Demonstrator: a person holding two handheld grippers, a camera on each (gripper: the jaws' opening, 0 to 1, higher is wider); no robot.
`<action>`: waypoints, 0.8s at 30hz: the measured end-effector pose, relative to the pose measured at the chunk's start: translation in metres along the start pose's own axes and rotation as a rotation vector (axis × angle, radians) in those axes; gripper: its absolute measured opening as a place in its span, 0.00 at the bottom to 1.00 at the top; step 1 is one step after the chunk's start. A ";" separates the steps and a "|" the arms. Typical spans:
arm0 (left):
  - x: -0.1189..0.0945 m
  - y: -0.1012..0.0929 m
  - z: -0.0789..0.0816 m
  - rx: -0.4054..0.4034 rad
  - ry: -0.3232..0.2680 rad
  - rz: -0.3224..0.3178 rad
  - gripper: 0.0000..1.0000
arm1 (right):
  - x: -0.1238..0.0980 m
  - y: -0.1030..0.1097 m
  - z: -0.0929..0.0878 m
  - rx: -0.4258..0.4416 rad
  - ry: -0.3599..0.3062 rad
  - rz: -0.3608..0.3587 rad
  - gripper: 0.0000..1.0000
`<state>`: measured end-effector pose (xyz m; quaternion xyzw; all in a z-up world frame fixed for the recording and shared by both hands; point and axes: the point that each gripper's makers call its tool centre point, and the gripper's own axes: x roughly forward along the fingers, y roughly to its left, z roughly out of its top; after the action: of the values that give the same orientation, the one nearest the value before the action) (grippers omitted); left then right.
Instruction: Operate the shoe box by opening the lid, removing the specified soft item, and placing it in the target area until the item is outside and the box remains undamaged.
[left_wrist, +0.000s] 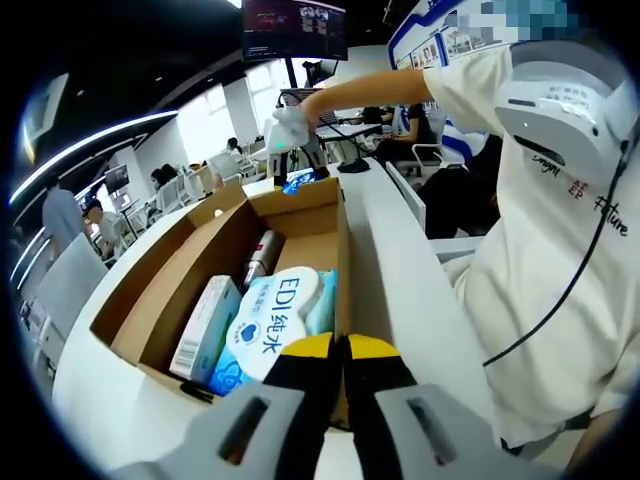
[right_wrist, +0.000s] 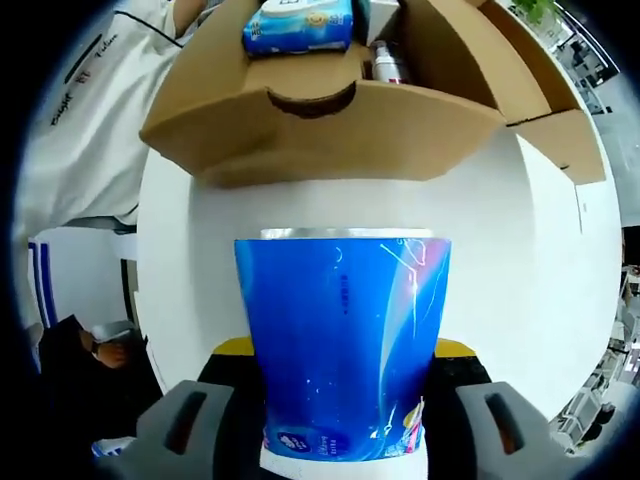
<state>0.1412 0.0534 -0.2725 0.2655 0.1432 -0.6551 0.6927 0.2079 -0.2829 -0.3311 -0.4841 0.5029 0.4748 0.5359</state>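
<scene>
Left gripper view. We see the left gripper (left_wrist: 340, 345) low in the frame, its yellow-tipped black jaws pressed together with nothing between them, at the near edge of the open brown cardboard shoe box (left_wrist: 300, 210) on the white table (left_wrist: 400, 260). Inside the box lie a white-and-blue soft pack of wipes (left_wrist: 270, 330) printed "EDI 纯水", a slim white carton with a barcode (left_wrist: 205, 330) leaning on the left wall, and a silver-and-red cylindrical bottle (left_wrist: 262, 258) further back. Beyond the far end of the box a person's white-gloved hand (left_wrist: 288, 128) holds the right gripper (left_wrist: 298, 180) over the table, with a small patch of blue showing in it. The person's white shirt (left_wrist: 540, 300) carries dark script, of which we read "Future".

Right gripper view. The right gripper (right_wrist: 342, 400) grips a glossy blue soft tissue pack (right_wrist: 342, 345) — the jaws sit against either side of the pack, which stands out of the box and above the white table (right_wrist: 540, 290). Small print on the blue wrapper is too fine to read. Ahead lies the shoe box (right_wrist: 330, 125) with its curved-notch front flap towards us; within it we see the blue-and-white wipes pack (right_wrist: 298, 28) and the bottle (right_wrist: 385, 62) — well apart from the held pack.
</scene>
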 end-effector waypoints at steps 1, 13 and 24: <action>0.000 0.000 0.000 0.000 0.000 0.000 0.02 | 0.000 0.000 0.000 0.004 -0.005 0.000 0.62; 0.001 -0.001 0.001 0.003 0.001 0.007 0.03 | 0.002 0.001 0.000 0.006 0.010 0.011 0.64; 0.001 -0.001 0.001 0.007 -0.001 0.006 0.03 | 0.006 0.002 -0.001 0.020 0.040 0.023 0.71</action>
<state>0.1398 0.0516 -0.2728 0.2682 0.1398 -0.6535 0.6939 0.2064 -0.2841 -0.3368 -0.4824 0.5239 0.4662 0.5249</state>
